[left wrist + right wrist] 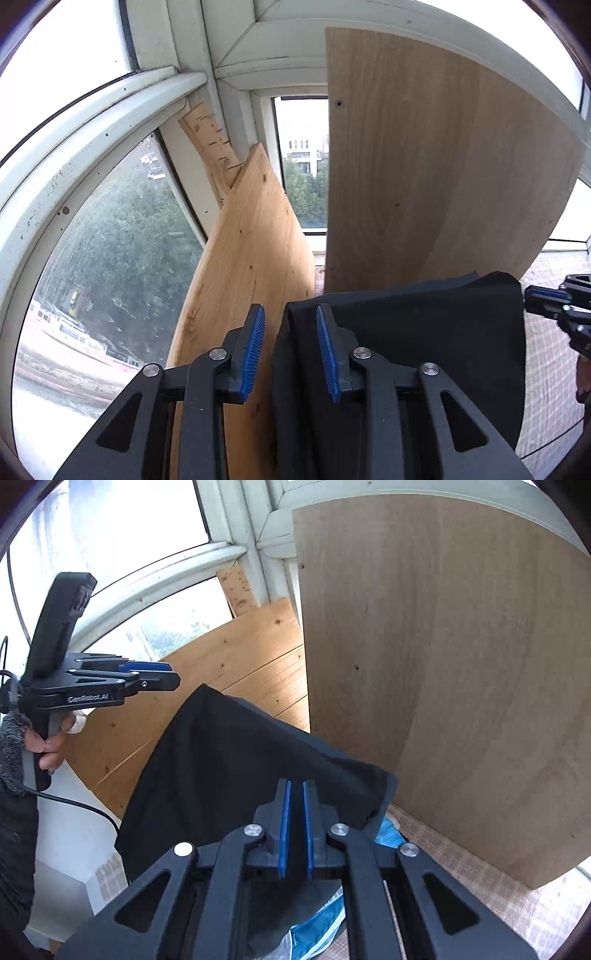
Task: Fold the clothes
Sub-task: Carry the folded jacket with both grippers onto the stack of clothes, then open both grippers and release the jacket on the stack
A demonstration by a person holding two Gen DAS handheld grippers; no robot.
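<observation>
A black garment [424, 350] hangs spread between my two grippers, in front of wooden boards. My left gripper [290, 310] is open. The garment's left edge shows in the gap beside the right pad, and neither blue pad presses on it. In the right wrist view the left gripper [173, 677] sits just left of the garment's raised corner [207, 694]. My right gripper [297, 782] has its pads almost together, with black fabric [240, 775] in the narrow slit between them. From the left wrist view its tip [528, 297] meets the garment's right edge.
A pale board [424, 166] and a pine board [251, 258] lean against the window frame [92, 122] behind the garment. A chequered surface [480, 886] lies below, with blue fabric [389, 838] on it under the garment. A hand [51, 746] holds the left gripper's handle, which trails a cable.
</observation>
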